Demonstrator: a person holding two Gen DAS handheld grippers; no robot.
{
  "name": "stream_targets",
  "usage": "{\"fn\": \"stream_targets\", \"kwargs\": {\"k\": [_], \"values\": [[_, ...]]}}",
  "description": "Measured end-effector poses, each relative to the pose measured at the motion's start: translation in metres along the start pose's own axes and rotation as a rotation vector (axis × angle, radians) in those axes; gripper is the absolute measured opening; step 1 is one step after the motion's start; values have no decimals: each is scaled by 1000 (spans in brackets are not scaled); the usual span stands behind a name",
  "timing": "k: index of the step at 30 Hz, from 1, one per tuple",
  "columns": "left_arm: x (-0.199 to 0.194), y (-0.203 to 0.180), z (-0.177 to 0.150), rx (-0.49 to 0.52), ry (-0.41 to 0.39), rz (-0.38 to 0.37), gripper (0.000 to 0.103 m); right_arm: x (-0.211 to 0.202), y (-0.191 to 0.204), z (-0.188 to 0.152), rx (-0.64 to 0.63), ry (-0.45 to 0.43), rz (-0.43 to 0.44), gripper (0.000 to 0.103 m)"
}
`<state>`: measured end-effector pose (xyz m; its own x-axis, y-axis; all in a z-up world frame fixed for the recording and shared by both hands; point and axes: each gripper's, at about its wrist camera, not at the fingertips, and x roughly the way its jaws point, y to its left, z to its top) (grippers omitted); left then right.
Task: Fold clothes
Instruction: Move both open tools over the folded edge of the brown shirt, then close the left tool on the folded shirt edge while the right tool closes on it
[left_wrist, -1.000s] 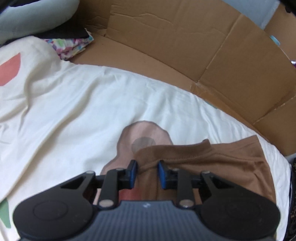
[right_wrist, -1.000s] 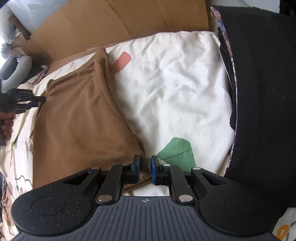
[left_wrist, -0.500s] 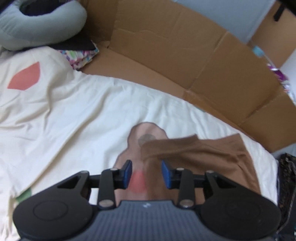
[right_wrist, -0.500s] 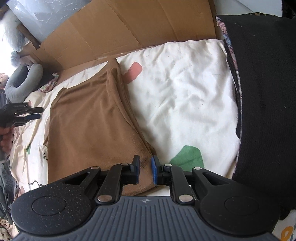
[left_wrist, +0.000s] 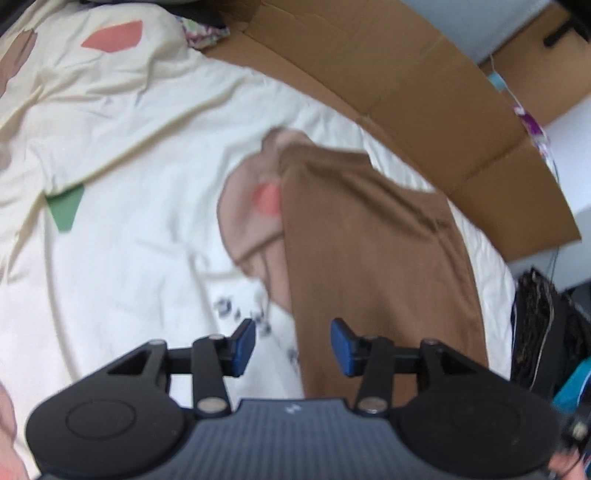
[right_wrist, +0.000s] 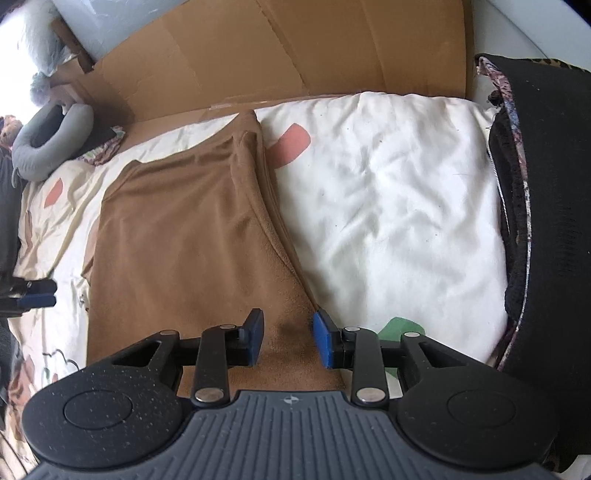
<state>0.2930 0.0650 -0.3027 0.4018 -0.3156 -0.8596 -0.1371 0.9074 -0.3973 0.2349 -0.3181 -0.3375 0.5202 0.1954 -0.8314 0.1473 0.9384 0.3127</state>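
Both the left claw (left_wrist: 292, 346) and right claw (right_wrist: 288, 338) gape empty above the brown garment (right_wrist: 184, 236).

The left gripper (left_wrist: 292, 343) hangs with jaws spread wide over the cream printed bedsheet (left_wrist: 140, 229), the folded brown garment's (left_wrist: 369, 258) near edge between them; flattened cardboard (left_wrist: 424, 96) borders the bed's far edge
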Motion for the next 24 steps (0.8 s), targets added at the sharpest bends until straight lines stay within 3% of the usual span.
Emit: {"fn": "stream_targets", "kwargs": {"k": [6, 11, 24], "values": [[-2, -8, -32, 14, 63, -40, 60, 10, -6, -1, 0, 14, -25, 35], [4, -16, -48, 32, 111, -83, 86, 17, -8, -5, -26, 32, -33, 36], [15, -24, -63, -9, 149, -125, 87, 19, -21, -7, 11, 49, 4, 39]]}}
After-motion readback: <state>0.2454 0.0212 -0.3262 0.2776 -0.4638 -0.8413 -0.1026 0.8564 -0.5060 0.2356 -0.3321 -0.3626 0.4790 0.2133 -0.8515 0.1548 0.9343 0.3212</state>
